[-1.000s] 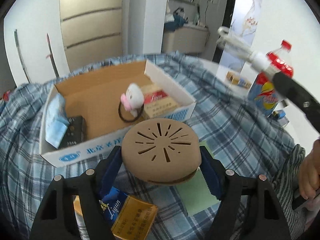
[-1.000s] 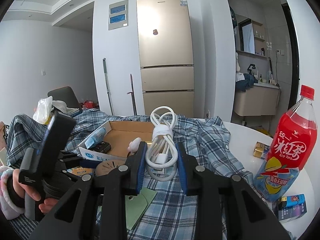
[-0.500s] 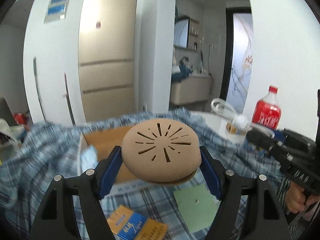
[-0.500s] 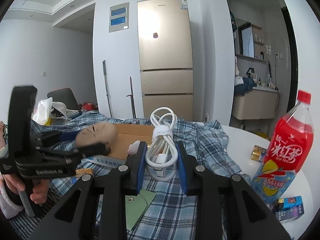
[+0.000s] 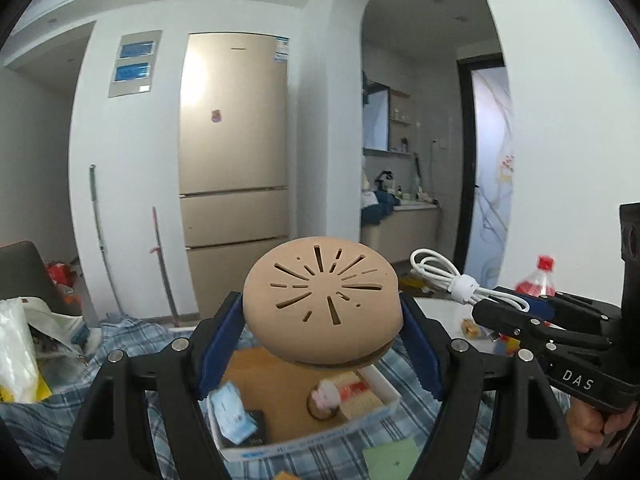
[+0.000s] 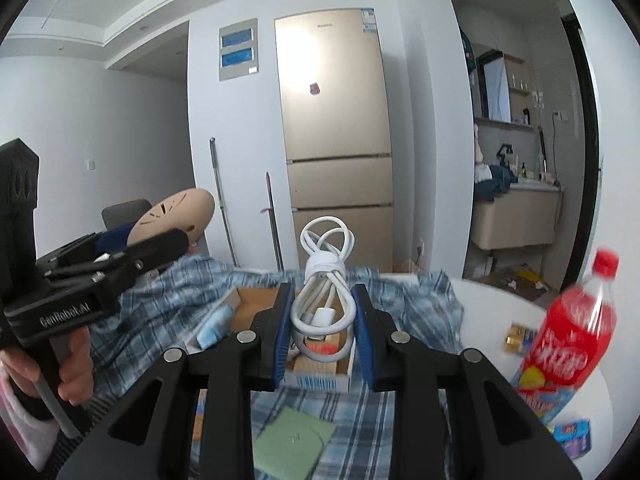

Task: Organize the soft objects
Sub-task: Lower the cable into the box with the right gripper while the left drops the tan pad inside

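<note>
My left gripper is shut on a tan round slotted bun-shaped toy, held up in the air above the cardboard box. The toy also shows at the left of the right wrist view. My right gripper is shut on a coiled white cable bound with a white strap, also raised; the cable shows at the right of the left wrist view. Inside the box lie a blue mask pack, a small pink-and-white plush on a ring, a black box and a red-and-gold pack.
The box rests on a blue plaid cloth over the table. A green card lies on the cloth in front of the box. A red iced-tea bottle stands at the right on the white tabletop, with small packets beside it. A fridge stands behind.
Both grippers have risen with their loads. The left wrist view swung up from the box to the room, leaving the box low in frame; the bottle blurs in the right wrist view.
</note>
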`<move>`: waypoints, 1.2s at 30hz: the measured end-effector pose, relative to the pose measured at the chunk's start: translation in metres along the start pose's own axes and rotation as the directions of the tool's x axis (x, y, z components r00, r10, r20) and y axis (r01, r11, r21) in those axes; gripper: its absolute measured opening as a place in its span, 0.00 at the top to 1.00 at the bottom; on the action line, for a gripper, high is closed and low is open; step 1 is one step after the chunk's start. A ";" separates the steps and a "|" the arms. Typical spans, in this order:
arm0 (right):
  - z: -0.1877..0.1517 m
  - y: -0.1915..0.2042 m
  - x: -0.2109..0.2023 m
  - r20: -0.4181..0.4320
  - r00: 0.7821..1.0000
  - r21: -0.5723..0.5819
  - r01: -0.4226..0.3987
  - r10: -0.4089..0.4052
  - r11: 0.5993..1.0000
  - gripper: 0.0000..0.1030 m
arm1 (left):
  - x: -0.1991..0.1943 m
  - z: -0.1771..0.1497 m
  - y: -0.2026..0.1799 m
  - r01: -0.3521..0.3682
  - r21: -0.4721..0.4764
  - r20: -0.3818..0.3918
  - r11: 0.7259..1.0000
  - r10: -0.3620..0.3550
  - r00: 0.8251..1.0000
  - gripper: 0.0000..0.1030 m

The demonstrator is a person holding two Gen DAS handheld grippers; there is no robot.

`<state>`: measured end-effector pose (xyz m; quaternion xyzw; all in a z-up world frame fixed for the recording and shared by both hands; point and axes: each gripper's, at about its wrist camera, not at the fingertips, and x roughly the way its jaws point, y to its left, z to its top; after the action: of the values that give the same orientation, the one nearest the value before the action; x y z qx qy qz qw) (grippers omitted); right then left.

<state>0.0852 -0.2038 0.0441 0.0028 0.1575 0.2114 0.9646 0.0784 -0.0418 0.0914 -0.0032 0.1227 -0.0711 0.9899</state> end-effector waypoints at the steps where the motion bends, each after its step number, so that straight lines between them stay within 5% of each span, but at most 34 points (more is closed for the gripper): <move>1: 0.005 0.001 0.003 0.007 1.000 0.001 0.002 -0.002 1.000 0.73 | 0.001 0.004 0.003 -0.008 -0.016 0.005 1.000 0.008 1.000 0.25; 8: 0.029 -0.009 0.049 -0.002 1.000 0.127 0.029 -0.029 0.991 0.73 | 0.007 0.017 0.030 -0.090 -0.114 0.041 0.989 0.096 0.995 0.25; 16: -0.008 -0.014 0.110 -0.144 0.989 0.120 0.040 -0.023 0.992 0.73 | 0.058 -0.023 0.055 -0.149 -0.154 -0.132 0.977 0.129 0.983 0.25; 30: -0.079 -0.021 0.177 -0.435 0.899 0.067 0.089 -0.051 0.994 0.73 | 0.116 -0.087 0.087 -0.216 -0.175 -0.356 0.961 0.143 0.924 0.25; 36: -0.080 -0.014 0.176 -0.422 0.903 0.010 0.094 -0.081 0.996 0.72 | 0.129 -0.101 0.090 -0.225 -0.162 -0.423 0.961 0.139 0.896 0.25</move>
<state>0.2182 -0.1490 -0.0861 -0.0355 0.3651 0.1612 0.9162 0.1903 0.0306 -0.0398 -0.0795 0.3325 0.0363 0.9390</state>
